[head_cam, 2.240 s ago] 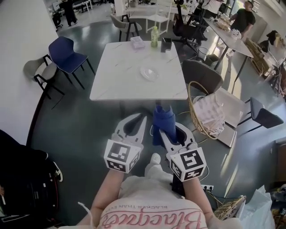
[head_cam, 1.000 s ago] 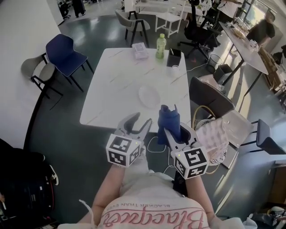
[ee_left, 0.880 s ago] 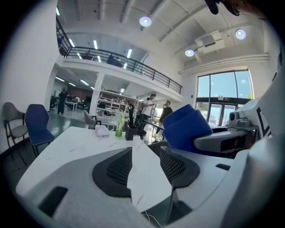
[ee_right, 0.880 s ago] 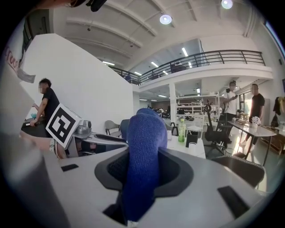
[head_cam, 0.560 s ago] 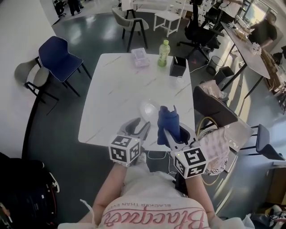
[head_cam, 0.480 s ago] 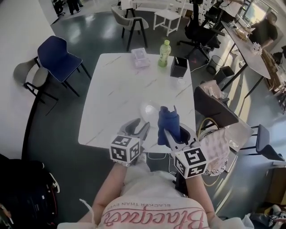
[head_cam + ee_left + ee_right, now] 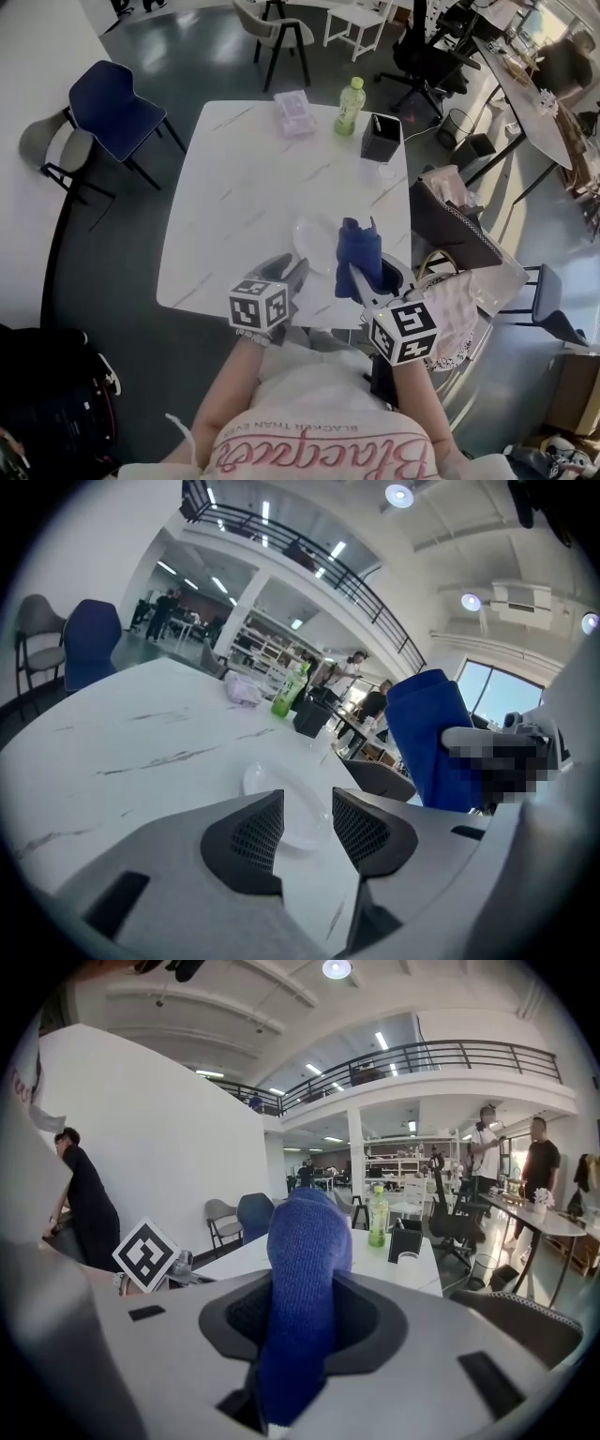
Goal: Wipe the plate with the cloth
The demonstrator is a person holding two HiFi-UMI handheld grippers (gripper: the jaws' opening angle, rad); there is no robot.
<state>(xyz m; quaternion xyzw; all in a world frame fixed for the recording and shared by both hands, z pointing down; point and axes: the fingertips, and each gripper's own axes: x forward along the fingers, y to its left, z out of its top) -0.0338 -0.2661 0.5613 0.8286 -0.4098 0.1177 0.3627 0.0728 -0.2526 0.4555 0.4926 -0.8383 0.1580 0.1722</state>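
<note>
Head view shows your right gripper clamped on the soft blue cloth, at the plate's 3 o'clock. Your left gripper, at 7 o'clock, is empty, its jaws apart though just narrowing. The plate looks light and slippery, so steady its rim.

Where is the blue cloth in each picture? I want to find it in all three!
Head view: blue cloth low middle, in the right claw, just right of the plate.
Left gripper view: at the right side, standing upright.
Right gripper view: dead centre, pinched in the claw.
Shared landmark: the green bottle at the table's far edge.
</note>
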